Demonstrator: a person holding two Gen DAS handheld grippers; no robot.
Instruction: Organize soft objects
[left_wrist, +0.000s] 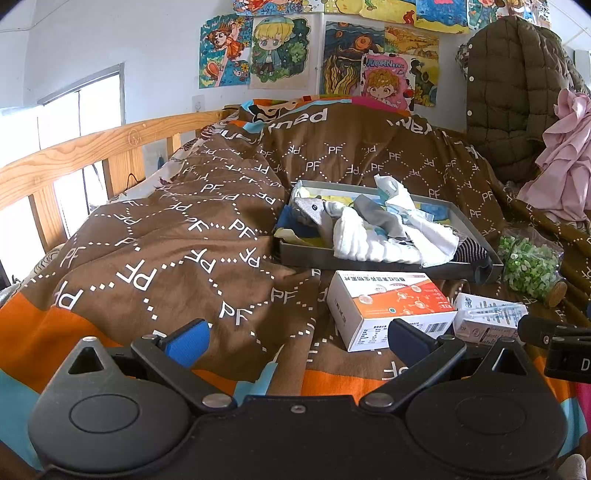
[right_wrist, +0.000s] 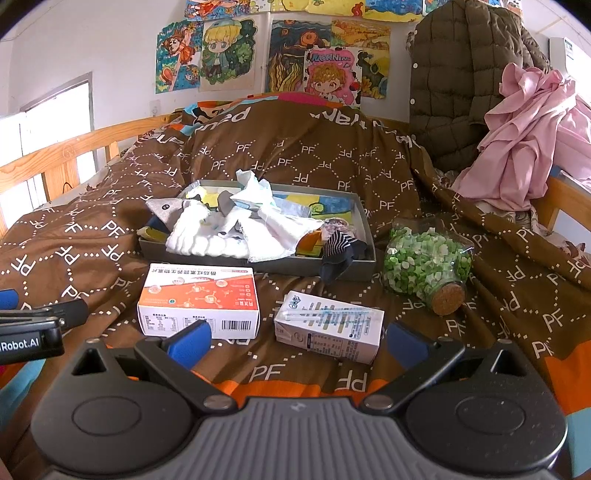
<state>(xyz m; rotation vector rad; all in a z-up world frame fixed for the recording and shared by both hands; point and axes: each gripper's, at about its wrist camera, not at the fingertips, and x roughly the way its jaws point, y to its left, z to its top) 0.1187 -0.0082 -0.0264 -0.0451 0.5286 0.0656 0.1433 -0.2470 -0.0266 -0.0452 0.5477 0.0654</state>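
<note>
Cloth is what the next move turns on: the pile of soft things (right_wrist: 236, 225) lies in the grey tray (right_wrist: 365, 218) on the brown bedspread (right_wrist: 110, 229), beyond both grippers.

In the right wrist view the pile sits at about 11 o'clock from the right gripper (right_wrist: 295, 341), whose blue pads are spread wide with nothing between them. An orange-and-white box (right_wrist: 199, 295) and a small white carton (right_wrist: 328, 325) lie between that gripper and the tray, and a corked jar of green pieces (right_wrist: 424, 266) lies on its side at 1 o'clock, just beside the tray's right end.

In the left wrist view the pile (left_wrist: 373, 232) sits at about 1 o'clock from the left gripper (left_wrist: 299, 341), also spread and empty, with the same box (left_wrist: 391, 306) nearer on that line.

The tray's long axis runs roughly 9 to 3 across both views. A striped sock (right_wrist: 340, 247) hangs over its near right corner; that end looks closer to the right gripper, and the white ribbed cloth (right_wrist: 199, 240) at the near left edge seems to suit the left one better.
</note>
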